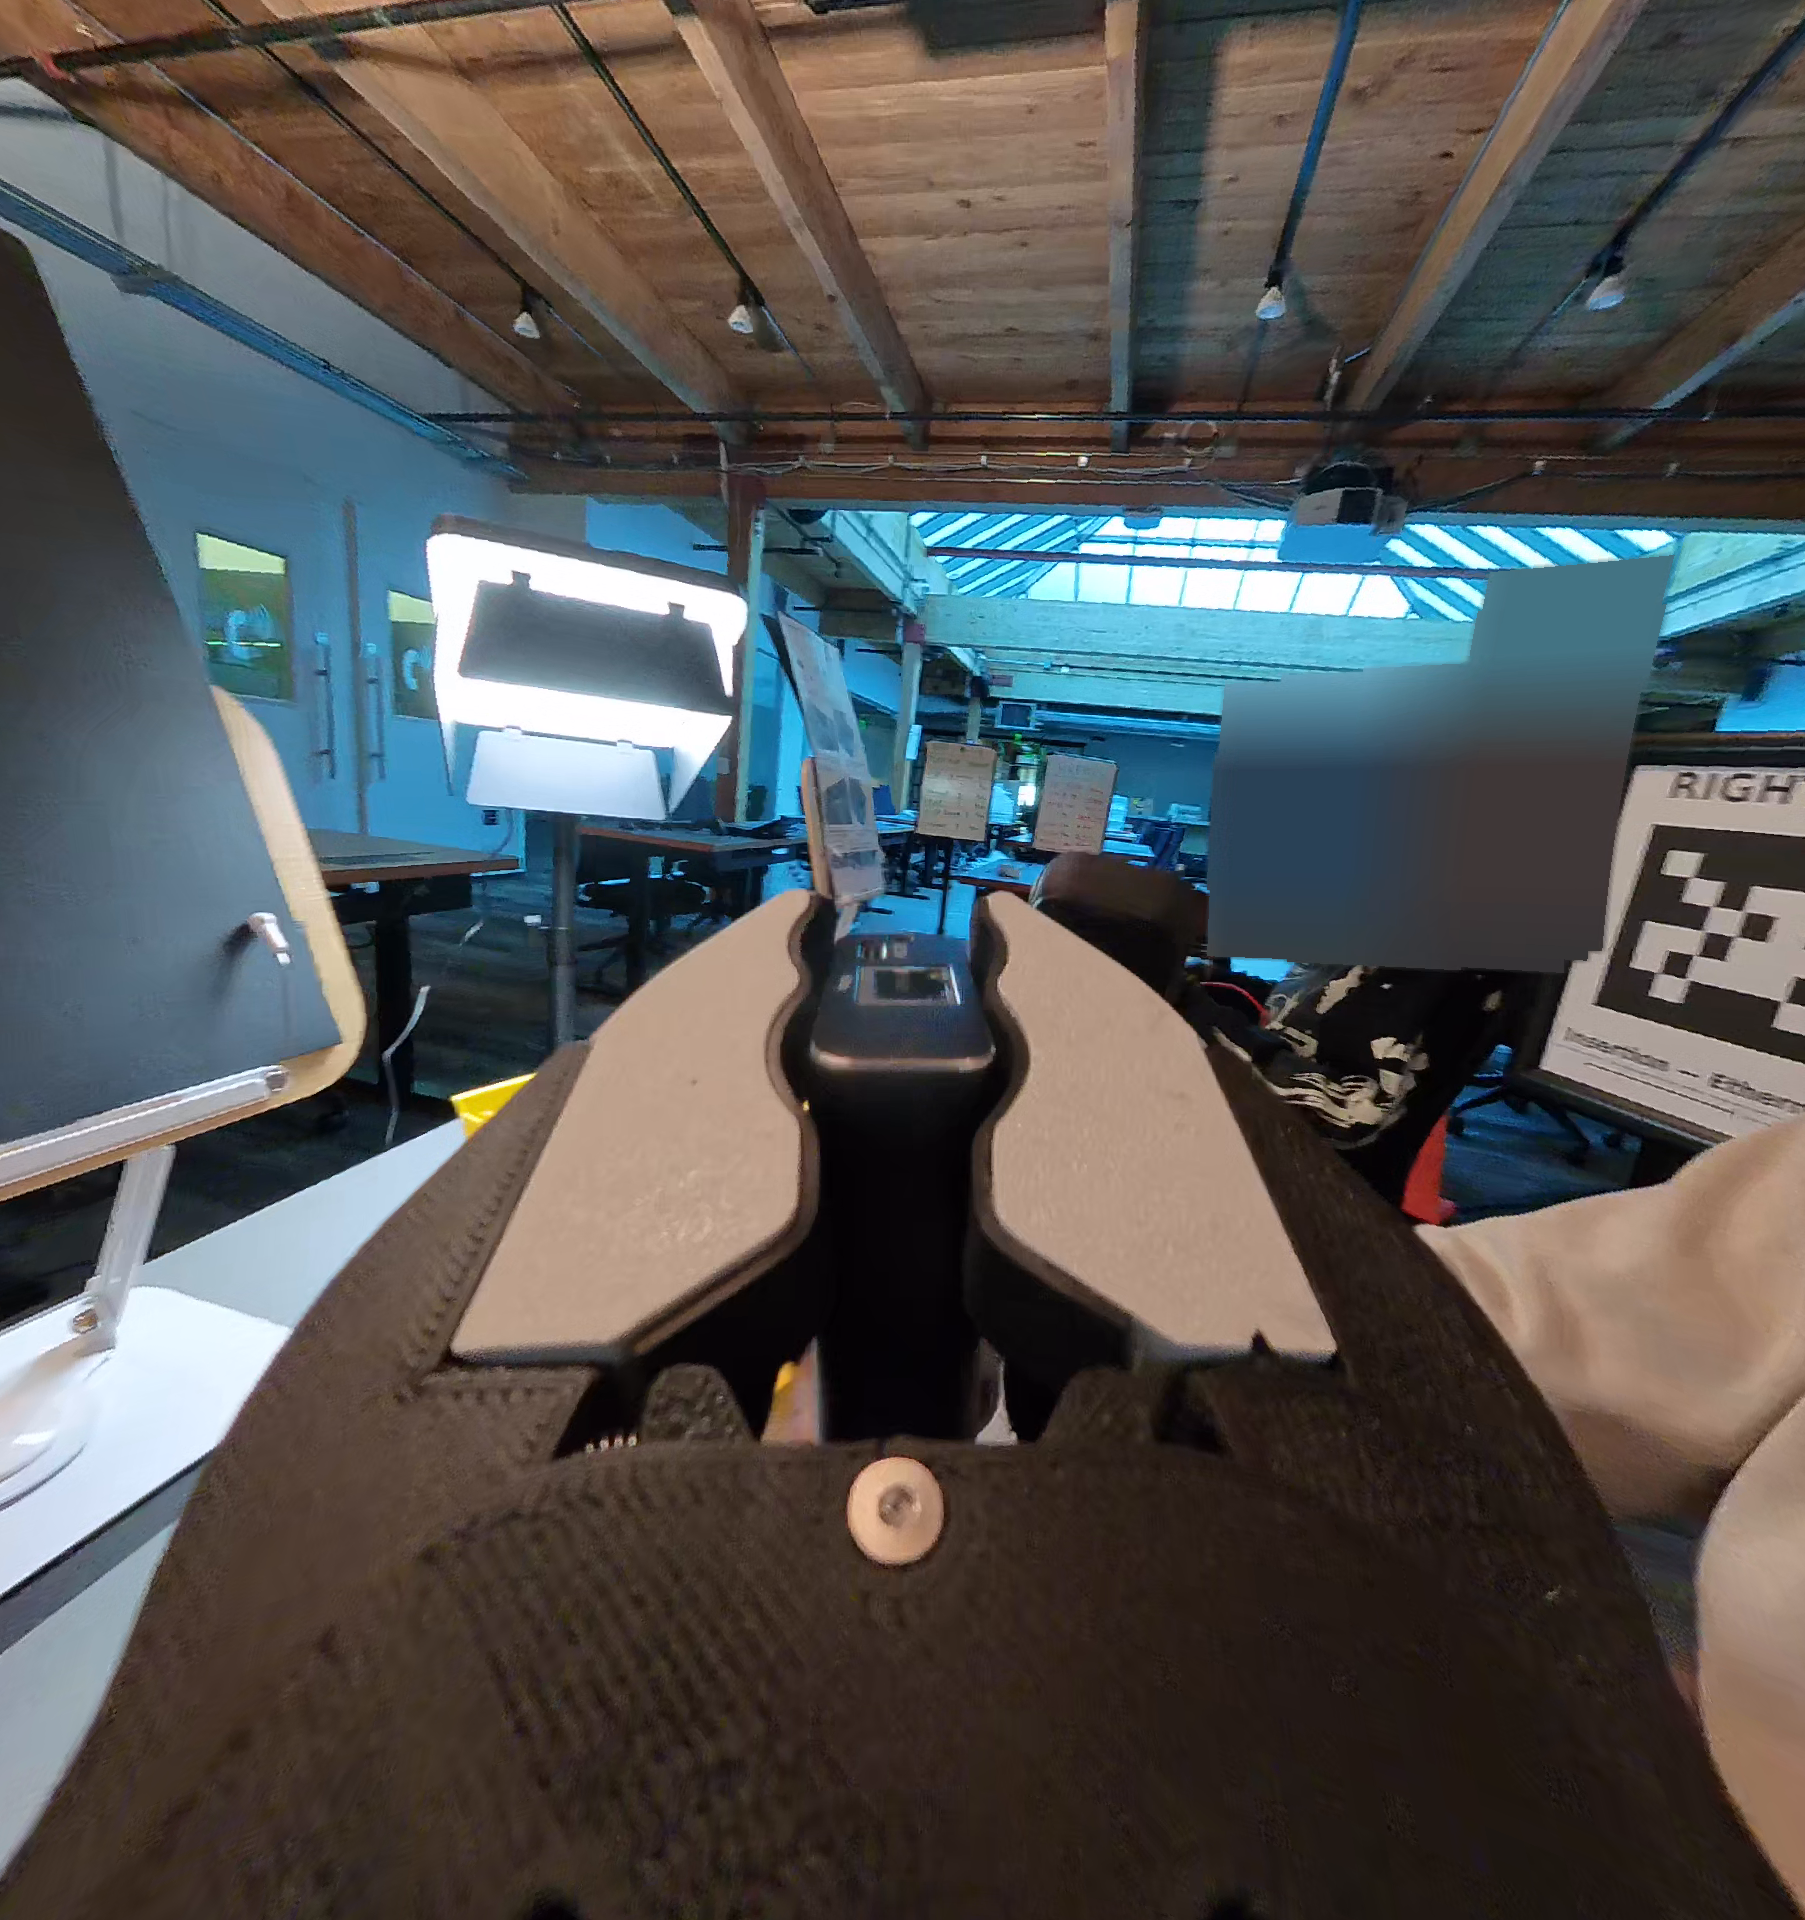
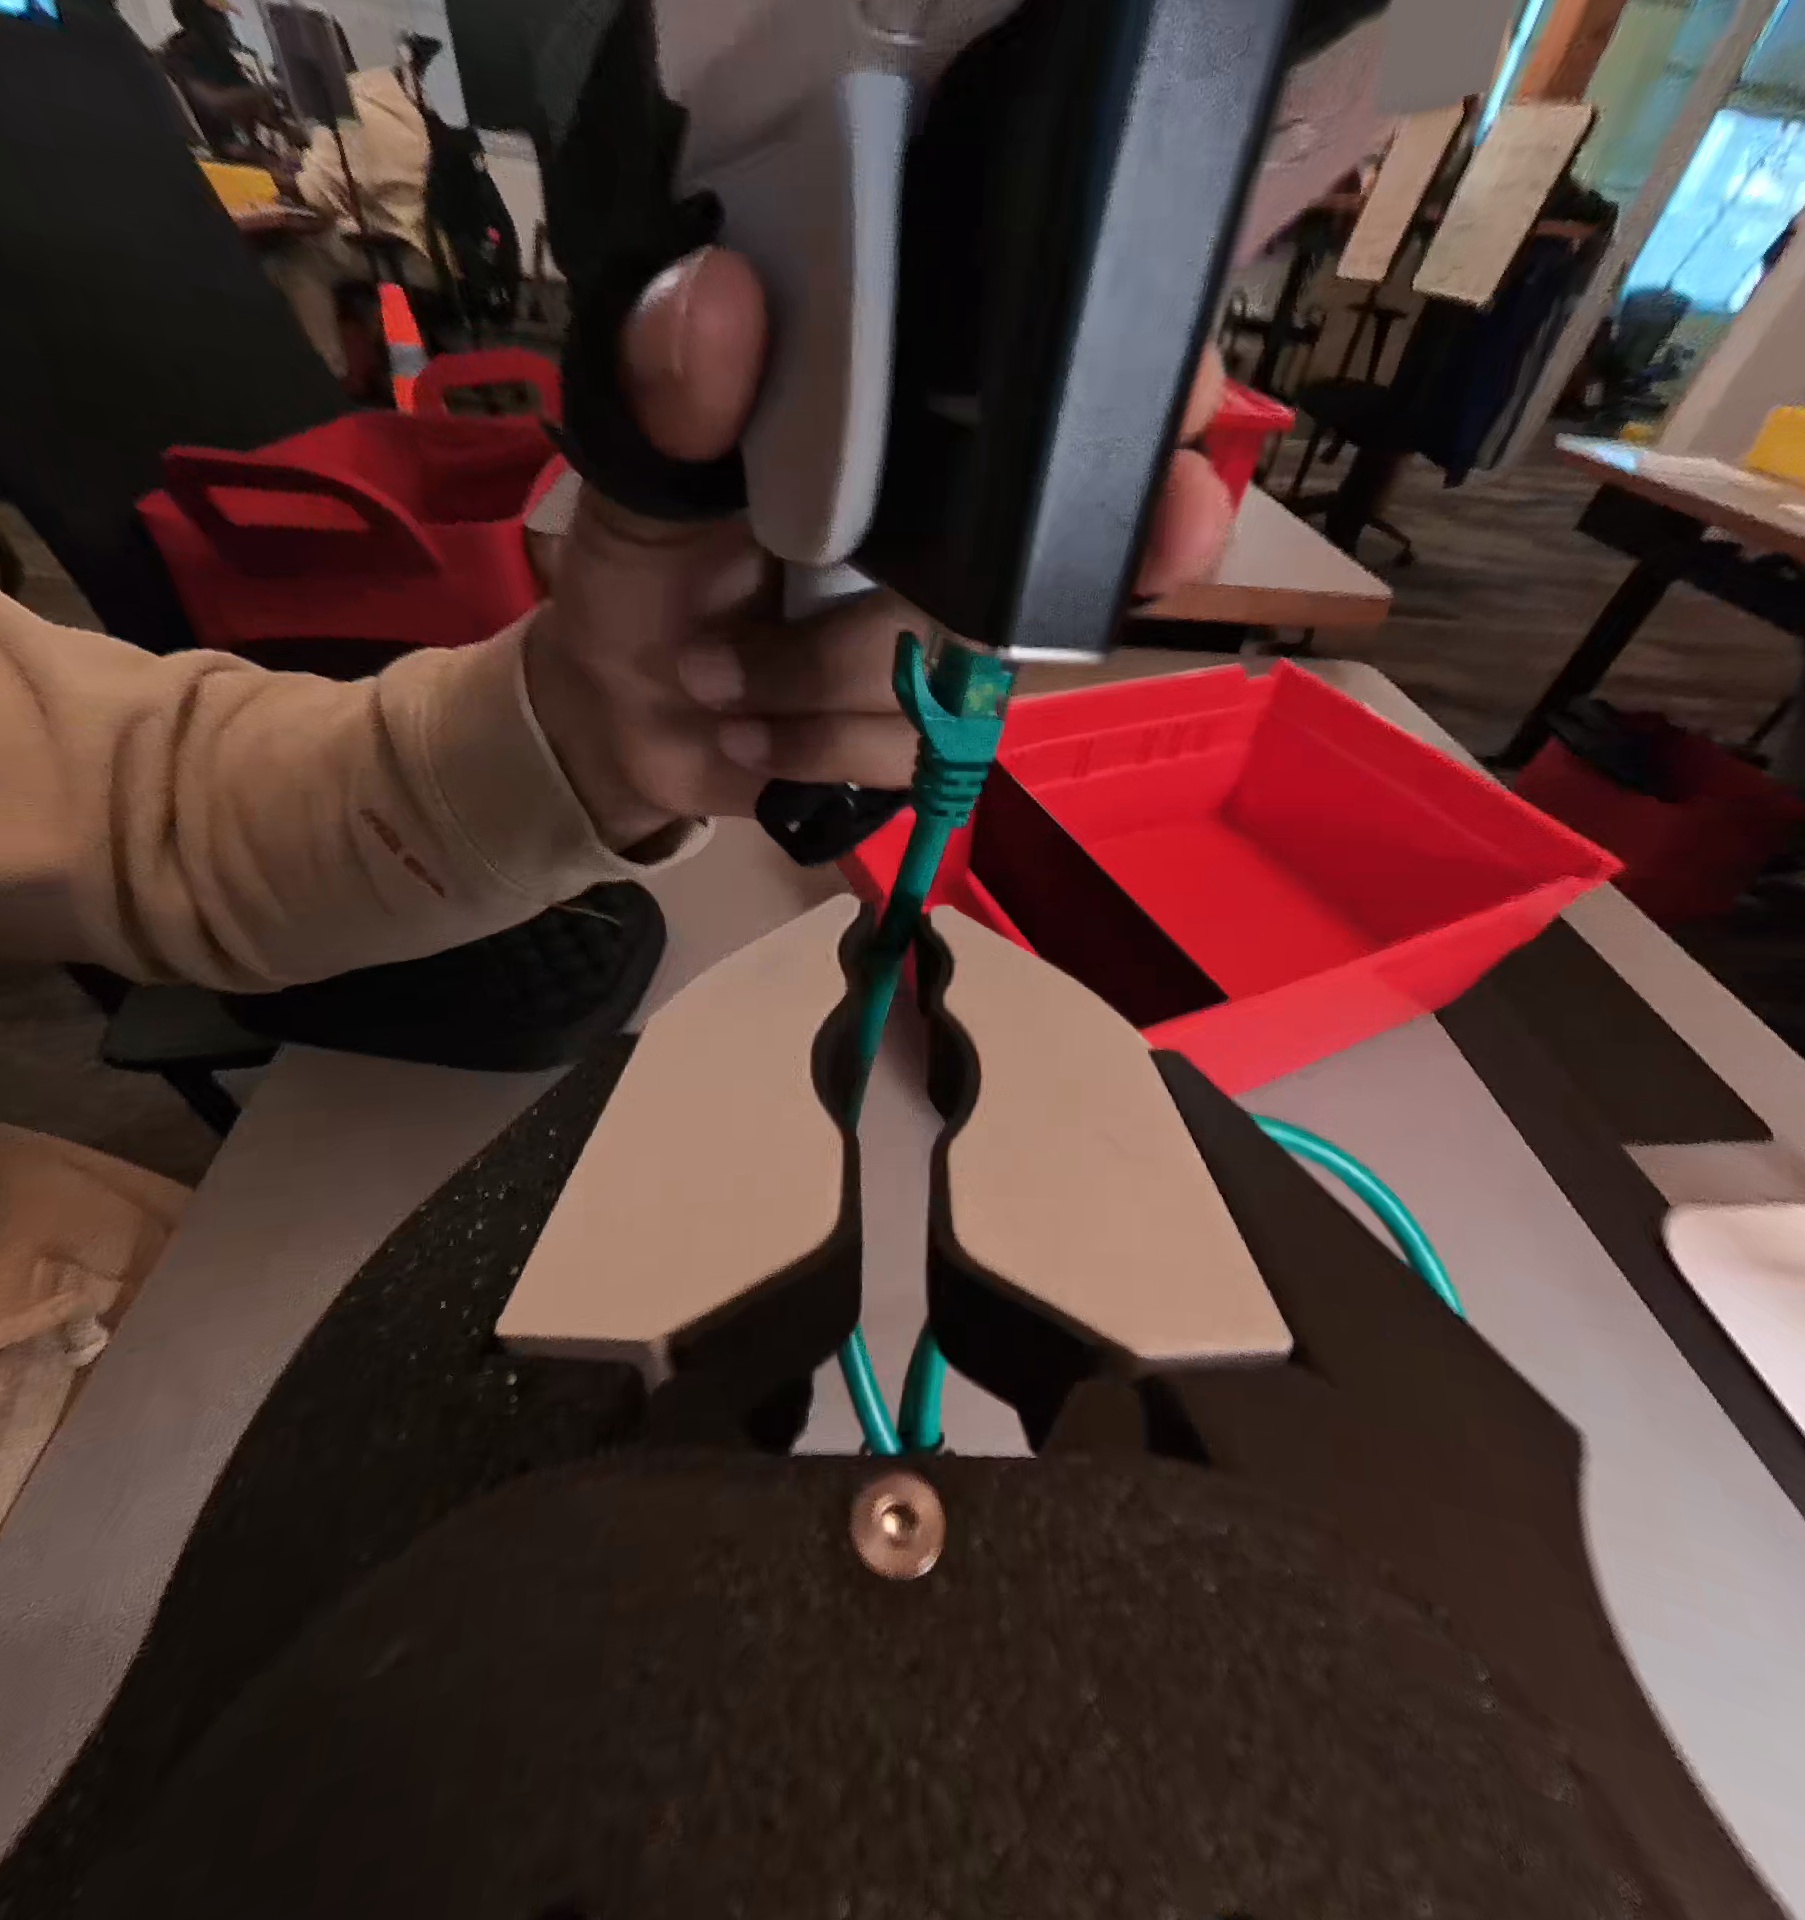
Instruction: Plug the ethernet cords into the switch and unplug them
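Both grippers are loaded, left gripper [image 1: 896, 935] clamping the switch [image 1: 900, 1013], right gripper [image 2: 896, 935] pinching the green cord [image 2: 882, 997], so square its plug [image 2: 955, 701] to the port before pushing.

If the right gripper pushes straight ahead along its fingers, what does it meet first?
Probably the switch, held up by the left gripper: the green cord it pinches has its plug at the underside. Depth is uncertain.

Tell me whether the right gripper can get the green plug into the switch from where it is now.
Probably yes. The right gripper pinches the green cord just behind the plug, whose tip sits at the switch end held in the left gripper. Nothing lies between; port alignment isn't visible.
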The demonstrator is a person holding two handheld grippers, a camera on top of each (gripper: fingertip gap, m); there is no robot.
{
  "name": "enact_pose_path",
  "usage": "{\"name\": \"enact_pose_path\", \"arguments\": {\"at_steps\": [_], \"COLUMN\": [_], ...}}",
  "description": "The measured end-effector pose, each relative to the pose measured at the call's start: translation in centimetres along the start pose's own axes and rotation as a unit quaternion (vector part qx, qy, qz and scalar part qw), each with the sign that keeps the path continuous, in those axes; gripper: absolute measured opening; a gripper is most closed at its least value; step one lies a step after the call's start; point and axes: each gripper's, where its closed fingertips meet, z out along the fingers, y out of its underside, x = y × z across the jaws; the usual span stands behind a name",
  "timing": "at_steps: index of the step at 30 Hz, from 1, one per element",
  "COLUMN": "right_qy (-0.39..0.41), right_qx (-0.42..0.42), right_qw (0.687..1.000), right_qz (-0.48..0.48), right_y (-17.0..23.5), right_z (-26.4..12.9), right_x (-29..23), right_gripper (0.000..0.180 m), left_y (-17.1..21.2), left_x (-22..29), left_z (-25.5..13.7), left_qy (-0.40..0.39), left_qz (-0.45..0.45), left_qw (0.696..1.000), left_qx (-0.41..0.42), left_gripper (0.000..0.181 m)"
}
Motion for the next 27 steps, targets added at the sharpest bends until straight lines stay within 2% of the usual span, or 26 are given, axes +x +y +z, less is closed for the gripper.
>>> {"name": "enact_pose_path", "arguments": {"at_steps": [4,9,14,17,19,20,23,24,25,27], "right_qy": [0.041,0.099,0.145,0.184,0.237,0.257,0.258,0.248,0.231,0.186], "right_qx": [-0.048,-0.114,-0.135,-0.08,-0.017,0.032,0.276,0.307,0.302,0.282], "right_qw": [0.998,0.986,0.972,0.967,0.954,0.946,0.904,0.892,0.894,0.916], "right_qz": [-0.021,-0.065,-0.128,-0.155,-0.184,-0.195,-0.202,-0.221,-0.236,-0.216], "right_y": [0.1,0.0,-0.5,-2.6,-4.8,-6.3,-11.8,-12.2,-11.9,-10.4], "right_z": [-3.7,-9.0,-11.2,-11.5,-11.7,-11.9,-14.4,-14.4,-13.4,-10.6], "right_x": [2.6,5.0,5.7,6.0,6.5,6.2,2.3,0.9,0.0,-1.0], "right_gripper": [0.005,0.005,0.005,0.007,0.022,0.024,0.02,0.014,0.011,0.011], "left_y": [1.1,6.0,9.7,9.2,7.6,6.8,5.5,5.1,4.7,4.1], "left_x": [-1.1,-1.5,-1.2,-1.1,-1.1,-1.2,-1.8,-2.0,-2.1,-2.3], "left_z": [-0.2,0.3,0.7,1.1,1.2,1.1,0.4,0.2,0.0,-0.2], "left_qy": [-0.011,0.0,0.007,0.01,0.021,0.023,0.022,0.023,0.027,0.025], "left_qz": [-0.005,0.003,0.011,0.0,-0.041,-0.056,-0.081,-0.091,-0.104,-0.114], "left_qw": [0.999,0.985,0.967,0.977,0.987,0.99,0.993,0.993,0.993,0.992], "left_qx": [-0.04,-0.173,-0.254,-0.215,-0.153,-0.126,-0.081,-0.068,-0.058,-0.04], "left_gripper": [0.026,0.027,0.026,0.027,0.027,0.027,0.026,0.026,0.026,0.027]}}
